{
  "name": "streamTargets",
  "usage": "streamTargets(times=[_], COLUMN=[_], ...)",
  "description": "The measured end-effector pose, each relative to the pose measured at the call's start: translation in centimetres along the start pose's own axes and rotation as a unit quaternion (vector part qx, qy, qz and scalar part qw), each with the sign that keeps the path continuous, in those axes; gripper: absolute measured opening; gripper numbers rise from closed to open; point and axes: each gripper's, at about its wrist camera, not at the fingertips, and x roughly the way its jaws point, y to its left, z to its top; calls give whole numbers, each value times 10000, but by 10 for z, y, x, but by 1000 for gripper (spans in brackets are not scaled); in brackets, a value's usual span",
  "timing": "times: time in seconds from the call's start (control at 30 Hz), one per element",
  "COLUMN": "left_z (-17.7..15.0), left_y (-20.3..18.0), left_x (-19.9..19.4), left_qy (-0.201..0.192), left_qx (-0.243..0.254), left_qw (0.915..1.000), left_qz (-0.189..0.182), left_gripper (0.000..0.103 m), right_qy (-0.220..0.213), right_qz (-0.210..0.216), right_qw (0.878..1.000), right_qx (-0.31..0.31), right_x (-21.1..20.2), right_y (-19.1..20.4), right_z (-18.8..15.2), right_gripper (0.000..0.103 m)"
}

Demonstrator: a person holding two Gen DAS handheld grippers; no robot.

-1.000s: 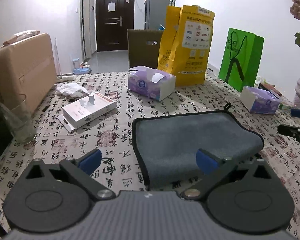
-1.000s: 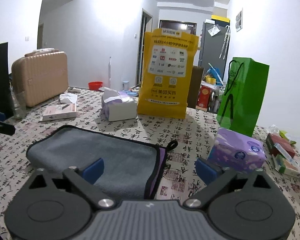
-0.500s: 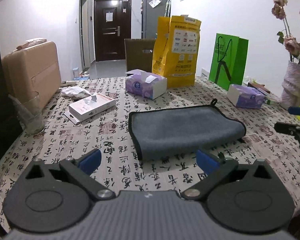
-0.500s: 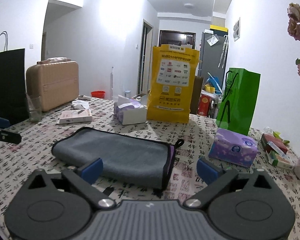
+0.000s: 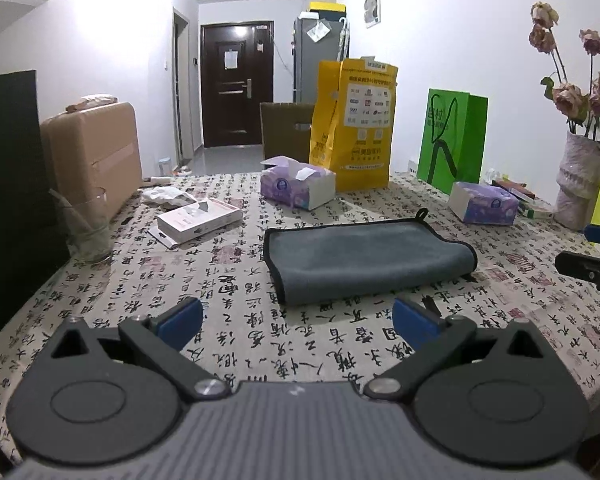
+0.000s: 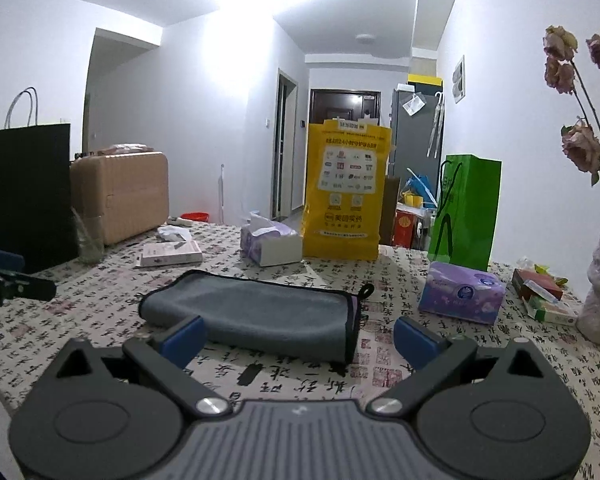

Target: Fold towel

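A grey towel (image 5: 364, 256) with a black hem lies folded on the patterned tablecloth (image 5: 220, 280); it also shows in the right wrist view (image 6: 256, 312). My left gripper (image 5: 298, 322) is open and empty, short of the towel's near edge and above the cloth. My right gripper (image 6: 298, 340) is open and empty, held back from the towel's near side. The right gripper's fingers (image 5: 588, 264) show at the right edge of the left view, and the left gripper's fingers (image 6: 12, 280) at the left edge of the right view.
Behind the towel stand a purple tissue box (image 5: 298, 186), a yellow bag (image 5: 352, 128) and a green bag (image 5: 452, 140). A second tissue box (image 5: 482, 208) and a vase (image 5: 580, 184) are at right. A white box (image 5: 198, 220), a glass (image 5: 86, 224) and a suitcase (image 5: 92, 152) are at left.
Both grippers have drawn back and up from the towel, which now lies farther off and smaller in both views. Both stay open. The towel has not moved.
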Motion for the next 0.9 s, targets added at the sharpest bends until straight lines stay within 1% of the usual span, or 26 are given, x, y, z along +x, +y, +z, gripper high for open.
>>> streamTargets(times=[0.23, 0.37, 0.53, 0.63, 0.9], left_z=[-17, -36, -58, -65, -73], left_y=[-7, -11, -10, -6, -9], left_x=[-36, -55, -74, -85, -107], left_qy=[-379, -563, -633, -726, -927], left_qx=[22, 72, -56, -179, -98], left_qw=[9993, 9984, 9980, 9972, 9956], left_qz=[63, 44, 4, 35, 103], left_gripper=[103, 103, 103, 103, 103], right_qy=[-135, -165, -266, -320, -269], right_qz=[13, 83, 154, 225, 223], right_qw=[9998, 9998, 9994, 9989, 9986], right_qx=[121, 116, 143, 241, 393], right_x=[-27, -46, -69, -80, -101], right_y=[11, 24, 38, 41, 49], right_z=[-16, -25, -32, -37, -55], right_gripper=[101, 102, 103, 103, 103])
